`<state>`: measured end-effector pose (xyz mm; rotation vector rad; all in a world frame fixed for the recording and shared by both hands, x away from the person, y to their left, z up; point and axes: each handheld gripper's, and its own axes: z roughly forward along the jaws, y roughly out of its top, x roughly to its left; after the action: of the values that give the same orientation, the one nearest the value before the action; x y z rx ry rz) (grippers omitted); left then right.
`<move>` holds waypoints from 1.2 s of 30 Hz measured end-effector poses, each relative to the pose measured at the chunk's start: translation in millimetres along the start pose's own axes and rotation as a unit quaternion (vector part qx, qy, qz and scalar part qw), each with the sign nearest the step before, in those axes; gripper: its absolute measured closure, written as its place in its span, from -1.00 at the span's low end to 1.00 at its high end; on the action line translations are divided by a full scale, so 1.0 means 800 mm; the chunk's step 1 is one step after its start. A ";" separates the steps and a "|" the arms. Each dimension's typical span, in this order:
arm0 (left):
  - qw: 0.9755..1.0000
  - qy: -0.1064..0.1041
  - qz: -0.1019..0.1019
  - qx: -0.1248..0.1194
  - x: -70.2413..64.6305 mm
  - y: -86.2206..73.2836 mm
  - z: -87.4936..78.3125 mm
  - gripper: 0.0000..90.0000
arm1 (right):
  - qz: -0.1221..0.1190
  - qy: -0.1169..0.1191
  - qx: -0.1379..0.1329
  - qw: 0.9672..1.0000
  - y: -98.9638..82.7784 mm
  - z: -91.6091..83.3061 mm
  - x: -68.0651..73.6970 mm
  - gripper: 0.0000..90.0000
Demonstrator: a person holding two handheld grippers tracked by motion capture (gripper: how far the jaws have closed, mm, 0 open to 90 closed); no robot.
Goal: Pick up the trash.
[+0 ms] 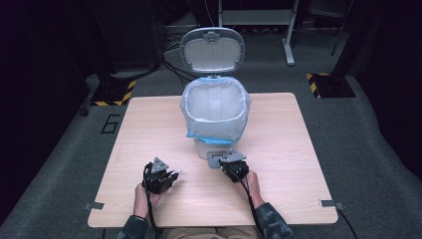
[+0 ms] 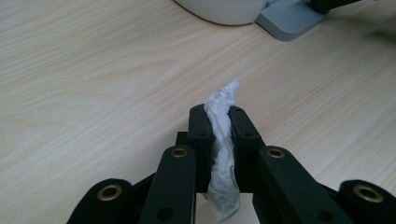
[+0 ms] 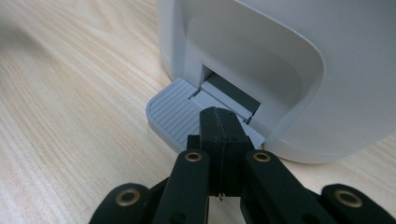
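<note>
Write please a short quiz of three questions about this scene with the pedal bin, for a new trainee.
1. True or false: the lid of the bin stands open.
2. What does the left gripper hold? A) a crumpled white tissue B) a blue pen C) nothing
3. On which part of the bin does the right gripper rest?

Key
1. True: the lid is raised behind the bag-lined opening.
2. A: the shut jaws pinch the tissue above the table.
3. On the grey foot pedal; its shut jaws lie on it with nothing between them.
</note>
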<state>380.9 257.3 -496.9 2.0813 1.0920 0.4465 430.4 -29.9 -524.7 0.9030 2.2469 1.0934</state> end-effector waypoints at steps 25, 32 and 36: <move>1.000 -0.001 0.024 -0.010 0.011 0.045 -0.031 0.81 | 0.003 0.003 0.000 1.000 0.000 0.000 -0.001 1.00; 0.999 0.001 0.035 -0.012 0.011 0.060 -0.040 0.81 | 0.003 0.002 0.000 1.000 0.000 0.000 -0.001 1.00; 0.999 0.002 0.041 -0.015 0.011 0.069 -0.045 0.81 | 0.003 0.002 0.000 1.000 0.000 0.000 -0.001 1.00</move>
<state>396.0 260.1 -432.2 2.1040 0.9999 0.5046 430.7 -30.6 -524.7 0.9095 2.2492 1.1002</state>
